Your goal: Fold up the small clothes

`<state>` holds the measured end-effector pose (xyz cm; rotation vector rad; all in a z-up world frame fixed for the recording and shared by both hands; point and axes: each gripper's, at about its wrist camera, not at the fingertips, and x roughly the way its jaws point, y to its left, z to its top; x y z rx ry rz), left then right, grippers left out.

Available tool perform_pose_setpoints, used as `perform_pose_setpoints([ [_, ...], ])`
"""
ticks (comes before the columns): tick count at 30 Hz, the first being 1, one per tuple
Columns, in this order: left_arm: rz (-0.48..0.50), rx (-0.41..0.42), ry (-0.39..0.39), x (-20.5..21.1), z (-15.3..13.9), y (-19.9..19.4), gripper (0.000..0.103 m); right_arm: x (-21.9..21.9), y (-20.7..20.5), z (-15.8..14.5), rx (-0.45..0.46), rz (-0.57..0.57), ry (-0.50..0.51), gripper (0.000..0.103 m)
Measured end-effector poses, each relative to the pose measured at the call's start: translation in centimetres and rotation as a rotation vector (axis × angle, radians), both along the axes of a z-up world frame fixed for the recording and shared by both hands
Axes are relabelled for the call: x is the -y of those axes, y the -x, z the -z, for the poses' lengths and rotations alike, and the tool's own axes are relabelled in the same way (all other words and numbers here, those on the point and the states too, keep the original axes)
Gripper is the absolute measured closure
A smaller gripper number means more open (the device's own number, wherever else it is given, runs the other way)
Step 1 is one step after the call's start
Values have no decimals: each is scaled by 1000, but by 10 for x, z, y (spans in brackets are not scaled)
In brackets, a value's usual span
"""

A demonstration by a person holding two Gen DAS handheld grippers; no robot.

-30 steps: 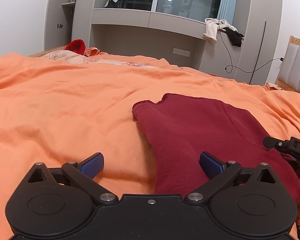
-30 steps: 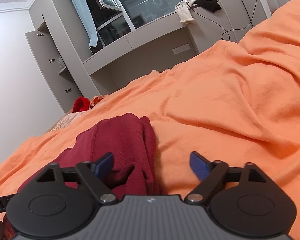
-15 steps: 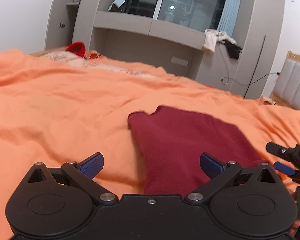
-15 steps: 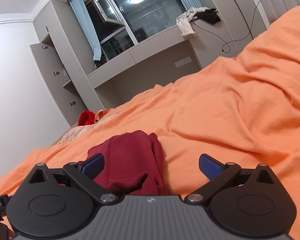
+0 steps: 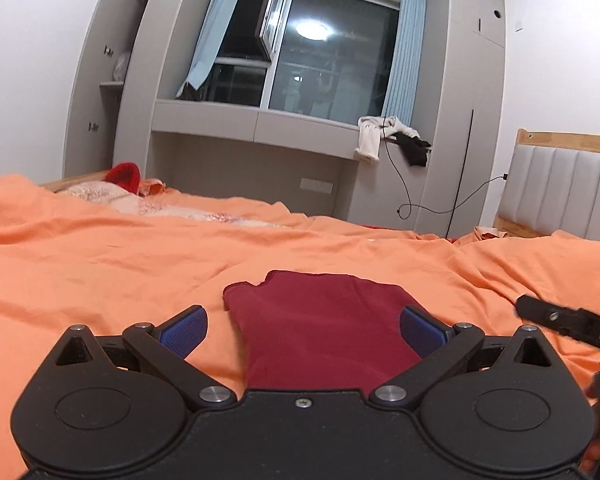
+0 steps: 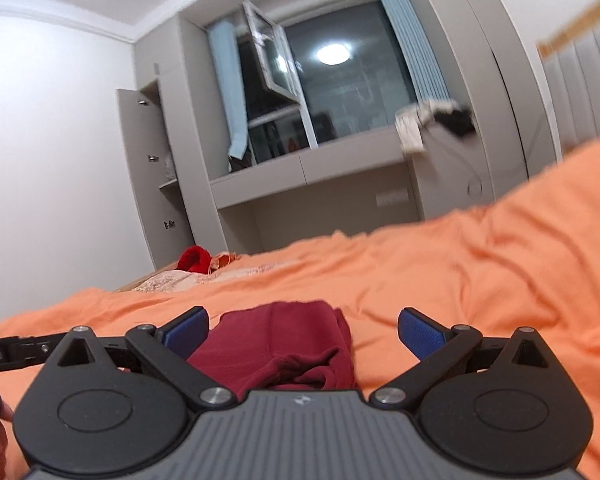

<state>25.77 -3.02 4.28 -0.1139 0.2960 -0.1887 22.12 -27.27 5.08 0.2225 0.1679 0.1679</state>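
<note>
The folded maroon garment [image 5: 324, 328] lies low centre on the bed [image 5: 100, 272], running away between both open, empty grippers: left gripper [image 5: 302, 330], right gripper [image 6: 304, 330].

Partial letters "DAS" on the right claw [image 5: 568, 320].

maroon garment [image 5: 324, 320], orange bedspread [image 5: 100, 264] (plain)

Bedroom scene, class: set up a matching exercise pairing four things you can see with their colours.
Things:
1. folded garment
2. bedsheet
3. curtain
4. headboard padding

Colours:
A. pale blue
B. grey
C. dark red
D. orange

Pairs: 1-C, 2-D, 3-A, 4-B
</note>
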Motion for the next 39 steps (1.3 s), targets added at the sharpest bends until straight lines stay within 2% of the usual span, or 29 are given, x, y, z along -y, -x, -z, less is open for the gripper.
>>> perform_pose_setpoints([
  [9, -63, 40, -50, -2, 14, 56, 1, -8, 60, -5, 63, -4, 7, 0],
  [15, -98, 20, 4, -19, 19, 79, 1, -19, 97, 0, 101, 9, 75, 0],
  [21, -107, 2, 29, -31, 22, 96, 1, -24, 125, 4, 124, 40, 79, 0],
  [30, -100, 14, -2, -33, 28, 129, 1, -25, 146, 15, 64, 58, 64, 0],
  [39, -95, 32, -61, -29, 34, 150, 1, -27, 159, 22, 45, 77, 72, 0],
])
